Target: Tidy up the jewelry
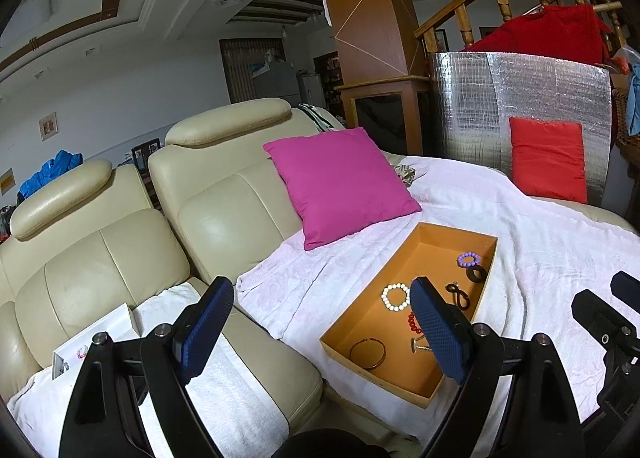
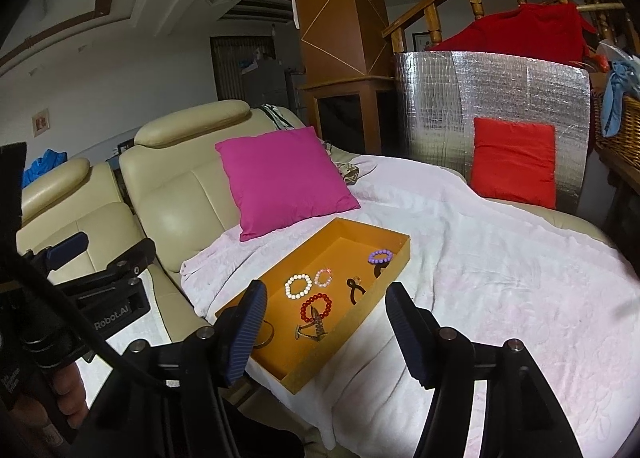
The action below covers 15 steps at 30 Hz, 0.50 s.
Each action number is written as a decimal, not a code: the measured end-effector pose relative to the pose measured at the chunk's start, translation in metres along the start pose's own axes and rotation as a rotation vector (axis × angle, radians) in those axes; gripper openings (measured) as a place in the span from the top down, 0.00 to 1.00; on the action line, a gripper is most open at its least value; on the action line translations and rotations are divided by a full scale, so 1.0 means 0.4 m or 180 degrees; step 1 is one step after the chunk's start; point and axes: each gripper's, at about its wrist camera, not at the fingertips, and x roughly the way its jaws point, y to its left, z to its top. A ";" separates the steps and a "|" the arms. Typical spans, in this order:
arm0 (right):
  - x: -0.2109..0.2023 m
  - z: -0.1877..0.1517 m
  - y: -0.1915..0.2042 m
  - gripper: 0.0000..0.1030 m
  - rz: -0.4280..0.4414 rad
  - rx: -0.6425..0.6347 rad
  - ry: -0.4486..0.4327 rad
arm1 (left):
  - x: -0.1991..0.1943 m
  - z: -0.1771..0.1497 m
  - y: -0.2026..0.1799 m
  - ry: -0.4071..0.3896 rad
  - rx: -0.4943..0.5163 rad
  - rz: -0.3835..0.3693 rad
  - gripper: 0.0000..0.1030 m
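Observation:
An orange tray (image 1: pixel 404 258) lies on a pale pink blanket on the sofa. It holds a white bead bracelet (image 1: pixel 396 298), a purple bracelet (image 1: pixel 469 259), a red bead bracelet (image 2: pixel 316 307), a clear pink bracelet (image 2: pixel 323 277), a thin bangle (image 1: pixel 368 354), a metal pin (image 2: pixel 312 330) and dark pieces. My left gripper (image 1: pixel 322 318) hovers open over the tray's near left side, nothing between its fingers. My right gripper (image 2: pixel 326 322) stands open above the tray's near end, also holding nothing. A white box (image 1: pixel 100 332) with a pink bracelet (image 1: pixel 82 351) sits on the left seat.
A magenta cushion (image 1: pixel 340 182) leans behind the tray, and a red cushion (image 1: pixel 548 158) rests against a silver foil panel (image 1: pixel 540 90). The cream sofa backs (image 1: pixel 224 210) rise on the left. A hand (image 2: pixel 68 394) grips the left tool's handle.

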 end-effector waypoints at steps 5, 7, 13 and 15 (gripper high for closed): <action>0.004 0.002 -0.001 0.36 0.0007 0.0004 0.0005 | 0.005 -0.002 0.002 0.0018 0.0010 0.0006 0.13; 0.004 0.003 0.000 0.36 0.0007 -0.0002 0.0003 | 0.007 -0.002 0.002 0.0025 0.0023 0.0006 0.13; 0.005 0.004 0.004 0.36 0.0008 -0.0007 -0.0001 | 0.014 -0.004 0.004 0.0044 0.0030 0.0017 0.13; 0.005 0.005 0.004 0.36 0.0004 -0.0006 0.0007 | 0.017 -0.005 0.005 0.0052 0.0029 0.0030 0.13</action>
